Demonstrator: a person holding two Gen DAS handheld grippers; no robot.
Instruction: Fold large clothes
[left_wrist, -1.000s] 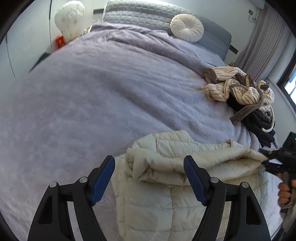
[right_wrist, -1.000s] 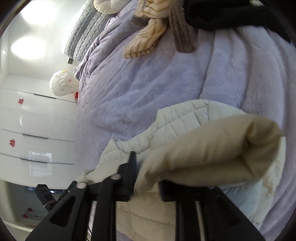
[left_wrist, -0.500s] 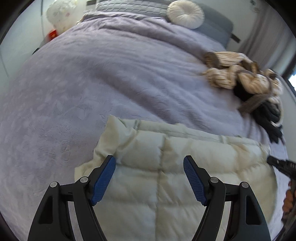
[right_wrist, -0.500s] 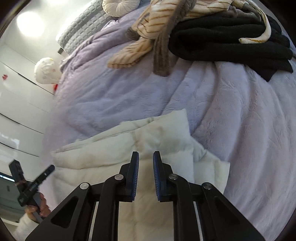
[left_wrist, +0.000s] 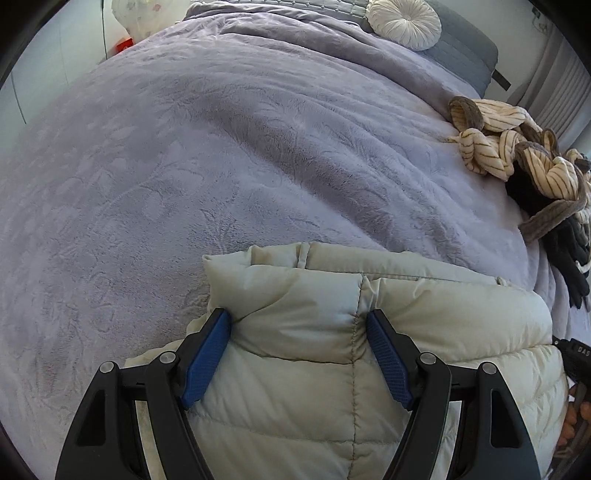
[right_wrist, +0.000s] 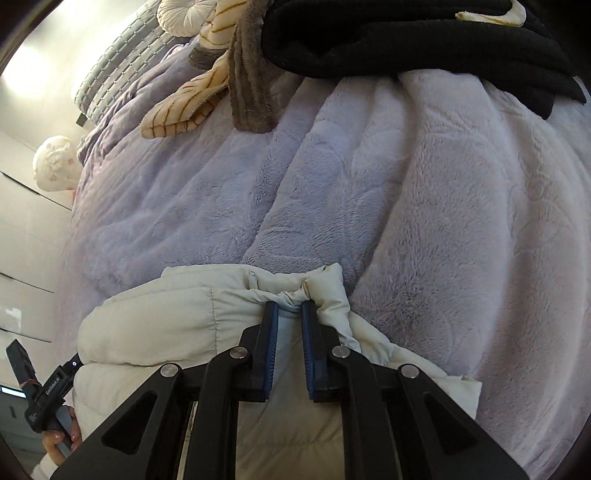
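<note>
1. The cream puffer jacket (left_wrist: 369, 332) lay folded at the near edge of the lilac bed cover (left_wrist: 221, 166), its long side running left to right, the heap of other clothes (left_wrist: 517, 155) well beyond its right end.
2. The right gripper (right_wrist: 289, 308) was pinched shut on a bunch of jacket fabric at the far right corner.
3. The left gripper (left_wrist: 299, 341) stood wide apart, straddling the top fold, pads beside the padding, gripping nothing.

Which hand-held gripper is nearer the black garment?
Right. The right hand-held gripper pinches the puffer jacket's end toward the black garment; the left hand-held gripper straddles the far end.
</note>
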